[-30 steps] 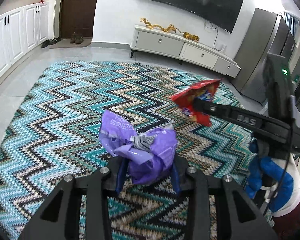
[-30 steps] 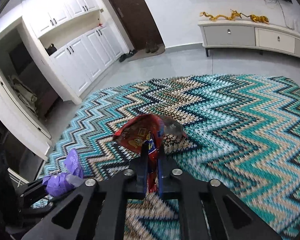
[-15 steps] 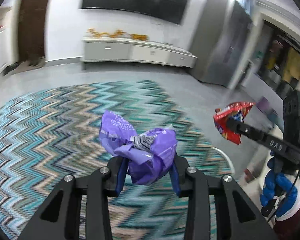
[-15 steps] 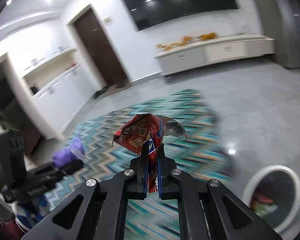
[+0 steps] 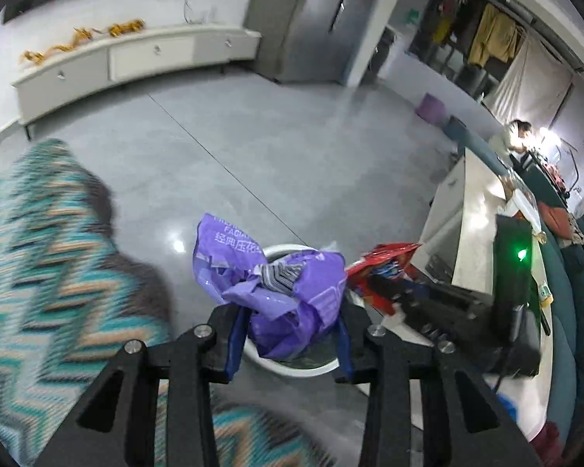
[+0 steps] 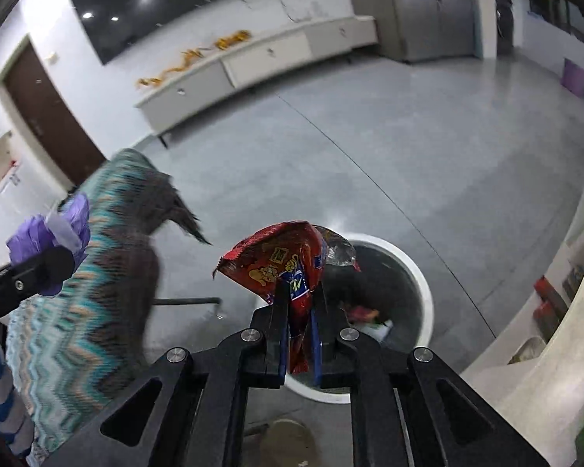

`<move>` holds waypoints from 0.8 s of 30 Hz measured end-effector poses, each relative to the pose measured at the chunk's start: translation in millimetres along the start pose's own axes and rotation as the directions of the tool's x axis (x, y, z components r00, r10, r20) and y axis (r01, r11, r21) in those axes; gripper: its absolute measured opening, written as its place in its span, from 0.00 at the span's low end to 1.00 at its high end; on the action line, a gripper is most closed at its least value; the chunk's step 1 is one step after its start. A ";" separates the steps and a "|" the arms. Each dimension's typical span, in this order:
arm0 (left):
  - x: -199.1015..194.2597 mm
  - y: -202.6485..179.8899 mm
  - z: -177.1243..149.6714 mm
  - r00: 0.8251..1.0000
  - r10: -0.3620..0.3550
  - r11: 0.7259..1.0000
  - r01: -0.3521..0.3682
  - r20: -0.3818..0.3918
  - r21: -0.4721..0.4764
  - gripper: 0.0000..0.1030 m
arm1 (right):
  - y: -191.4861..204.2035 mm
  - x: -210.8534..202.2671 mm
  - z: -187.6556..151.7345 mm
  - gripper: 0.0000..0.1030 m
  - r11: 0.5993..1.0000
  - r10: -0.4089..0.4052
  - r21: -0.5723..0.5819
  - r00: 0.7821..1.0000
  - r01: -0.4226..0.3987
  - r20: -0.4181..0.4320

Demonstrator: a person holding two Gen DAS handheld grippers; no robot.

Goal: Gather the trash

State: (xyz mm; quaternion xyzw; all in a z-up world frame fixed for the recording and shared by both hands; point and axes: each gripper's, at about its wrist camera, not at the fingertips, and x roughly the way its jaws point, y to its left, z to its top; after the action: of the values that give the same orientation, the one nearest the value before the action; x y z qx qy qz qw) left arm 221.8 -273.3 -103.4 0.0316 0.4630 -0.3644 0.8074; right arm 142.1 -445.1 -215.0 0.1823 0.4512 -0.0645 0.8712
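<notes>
My left gripper (image 5: pixel 290 334) is shut on a crumpled purple plastic wrapper (image 5: pixel 276 284) and holds it above the white-rimmed round trash bin (image 5: pixel 292 366). My right gripper (image 6: pixel 298 334) is shut on a red snack bag (image 6: pixel 288 268), held over the near edge of the same bin (image 6: pixel 422 292), which holds some trash inside. In the left wrist view the red bag (image 5: pixel 381 268) and the right gripper (image 5: pixel 440 303) sit just right of the purple wrapper. In the right wrist view the purple wrapper (image 6: pixel 50 233) and the left gripper (image 6: pixel 39 268) are at far left.
A teal zigzag rug (image 5: pixel 46 264) lies left of the bin on a grey tiled floor (image 5: pixel 292 148). A white low cabinet (image 6: pixel 261 62) stands along the far wall. A white counter (image 5: pixel 471 218) and shelves stand to the right of the bin.
Both grippers swung right off the rug with their trash still held. They now hang over the white bin, and the right gripper has come close beside the left.
</notes>
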 end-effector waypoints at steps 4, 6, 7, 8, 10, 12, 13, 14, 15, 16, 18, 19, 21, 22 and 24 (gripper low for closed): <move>46.9 -10.5 17.6 0.998 -0.023 1.000 0.022 -0.061 -0.008 0.40 | -20.0 29.6 2.6 0.20 0.999 -0.014 0.033 0.999 0.016 -0.039; 64.4 -10.5 21.5 0.996 -0.030 0.999 0.028 -0.083 -0.020 0.44 | -25.9 36.0 -2.1 0.33 0.999 -0.016 0.038 0.999 0.018 -0.051; 72.6 -10.1 22.9 0.995 -0.035 0.999 0.032 -0.092 -0.026 0.46 | -28.5 40.6 -1.9 0.40 0.999 -0.025 0.037 0.998 0.028 -0.057; 76.4 -9.9 23.8 0.995 -0.037 0.999 0.034 -0.097 -0.030 0.50 | -31.8 42.5 -2.4 0.42 0.999 -0.034 0.038 0.998 0.036 -0.062; 85.4 -9.6 24.9 0.993 -0.042 0.998 0.037 -0.106 -0.046 0.53 | -36.7 44.1 -3.8 0.42 0.998 -0.036 0.050 0.997 0.039 -0.065; 90.7 -9.4 25.5 0.993 -0.045 0.998 0.038 -0.113 -0.058 0.53 | -38.0 41.2 -5.5 0.42 0.998 -0.042 0.054 0.998 0.045 -0.057; 92.5 -9.0 25.7 0.992 -0.044 0.997 0.037 -0.117 -0.061 0.53 | -38.5 39.5 -5.5 0.43 0.997 -0.048 0.052 0.997 0.050 -0.054; 93.6 -7.3 26.6 0.992 -0.043 0.998 0.036 -0.119 -0.060 0.53 | -38.2 36.3 -6.7 0.43 0.997 -0.052 0.051 0.997 0.055 -0.049; 93.9 -7.2 26.8 0.992 -0.038 0.998 0.031 -0.120 -0.058 0.54 | -37.1 33.8 -6.2 0.43 0.997 -0.054 0.052 0.998 0.057 -0.044; 93.6 -8.2 26.9 0.992 -0.033 0.998 0.026 -0.118 -0.056 0.54 | -36.6 29.4 -6.7 0.43 0.997 -0.058 0.054 0.998 0.059 -0.034; 86.9 -7.4 23.8 0.994 -0.022 0.998 0.016 -0.108 -0.055 0.54 | -34.3 16.1 -9.9 0.43 0.996 -0.059 0.060 0.998 0.059 -0.007; 82.1 -8.8 22.3 0.995 -0.015 0.998 0.010 -0.100 -0.056 0.54 | -30.5 8.4 -11.8 0.43 0.996 -0.058 0.061 0.998 0.058 0.004; 68.1 -11.9 17.1 0.997 0.005 0.999 -0.009 -0.076 -0.046 0.54 | -19.2 -8.2 -12.9 0.43 0.997 -0.055 0.056 0.998 0.053 0.034; 56.8 -14.9 13.4 0.998 0.025 0.999 -0.027 -0.053 -0.032 0.54 | -14.7 -15.5 -13.3 0.44 0.998 -0.052 0.049 0.998 0.049 0.047; 38.2 -18.6 6.6 0.998 0.066 0.998 -0.066 -0.015 -0.020 0.54 | 0.1 -32.3 -14.0 0.47 0.999 -0.042 0.026 0.996 0.040 0.078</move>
State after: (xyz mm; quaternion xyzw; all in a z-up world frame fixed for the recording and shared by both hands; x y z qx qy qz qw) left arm 226.8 -310.9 -123.7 0.0414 0.4713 -0.3327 0.8158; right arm 112.6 -441.5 -196.3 0.1809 0.4196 -0.0951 0.8844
